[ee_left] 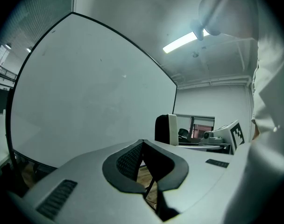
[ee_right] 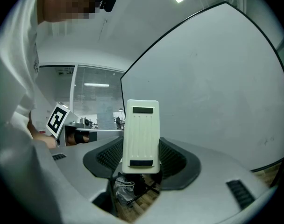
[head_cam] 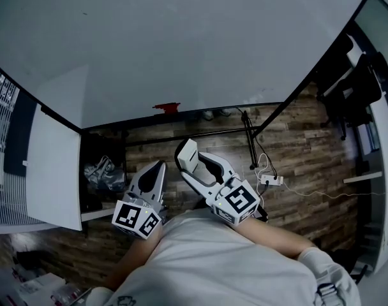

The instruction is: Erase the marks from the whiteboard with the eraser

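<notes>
1. The whiteboard (head_cam: 181,43) is showing a plain pale grey-white face inside a thin black frame.
2. The eraser (ee_right: 141,134) is presenting a cream-white ribbed back with two short black strips.
3. The left gripper (ee_left: 143,146) and right gripper (head_cam: 200,162) are showing light grey shells with black cross-hatched pads.
4. Their marker cubes (head_cam: 138,218) are carrying black-and-white square patterns.
5. A small object (head_cam: 166,107) at the board's lower edge is showing red.
6. The floor (head_cam: 309,164) is showing brown wood planks.
7. The person's sleeve (head_cam: 321,266) is showing white.

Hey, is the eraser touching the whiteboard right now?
Apart. The head view shows the eraser, clamped in the right gripper, below the lower edge of the whiteboard, with wood floor showing between them.
</notes>
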Action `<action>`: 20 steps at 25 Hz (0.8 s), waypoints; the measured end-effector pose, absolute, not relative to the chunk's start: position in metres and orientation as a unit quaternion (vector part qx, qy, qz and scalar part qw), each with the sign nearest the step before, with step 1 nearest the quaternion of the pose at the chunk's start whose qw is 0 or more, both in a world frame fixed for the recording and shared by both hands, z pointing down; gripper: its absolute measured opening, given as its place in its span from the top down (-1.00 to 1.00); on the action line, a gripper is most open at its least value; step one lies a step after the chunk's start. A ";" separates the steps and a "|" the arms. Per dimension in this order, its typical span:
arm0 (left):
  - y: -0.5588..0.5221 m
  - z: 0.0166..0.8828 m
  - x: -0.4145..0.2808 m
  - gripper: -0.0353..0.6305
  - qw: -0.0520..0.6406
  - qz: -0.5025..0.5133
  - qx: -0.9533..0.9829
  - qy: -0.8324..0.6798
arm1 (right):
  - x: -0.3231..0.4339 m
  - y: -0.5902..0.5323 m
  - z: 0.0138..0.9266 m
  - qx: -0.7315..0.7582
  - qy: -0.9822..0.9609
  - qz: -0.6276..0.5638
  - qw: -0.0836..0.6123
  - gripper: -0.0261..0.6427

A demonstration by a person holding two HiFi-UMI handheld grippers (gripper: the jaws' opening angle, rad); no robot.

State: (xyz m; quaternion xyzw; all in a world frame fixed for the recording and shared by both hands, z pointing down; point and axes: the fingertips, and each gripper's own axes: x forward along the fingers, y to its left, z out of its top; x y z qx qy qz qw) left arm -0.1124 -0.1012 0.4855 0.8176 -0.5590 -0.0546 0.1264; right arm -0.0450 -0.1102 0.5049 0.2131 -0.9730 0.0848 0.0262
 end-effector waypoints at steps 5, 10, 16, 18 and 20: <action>-0.148 0.479 -0.102 0.87 0.120 -0.053 0.817 -0.561 | -0.033 -0.156 0.498 0.211 -0.974 0.080 0.020 0.22; -0.188 0.472 -0.082 0.87 0.112 -0.050 0.819 -0.560 | -0.014 -0.194 0.492 0.210 -0.975 0.072 0.012 0.22; -0.231 0.462 -0.064 0.87 0.104 -0.055 0.819 -0.562 | 0.008 -0.239 0.485 0.226 -0.972 0.056 0.012 0.22; -0.245 0.458 -0.063 0.87 0.100 -0.064 0.816 -0.565 | 0.014 -0.251 0.479 0.233 -0.972 0.039 0.017 0.22; -0.258 0.455 -0.062 0.87 0.094 -0.069 0.816 -0.566 | 0.018 -0.263 0.472 0.235 -0.971 0.029 0.017 0.22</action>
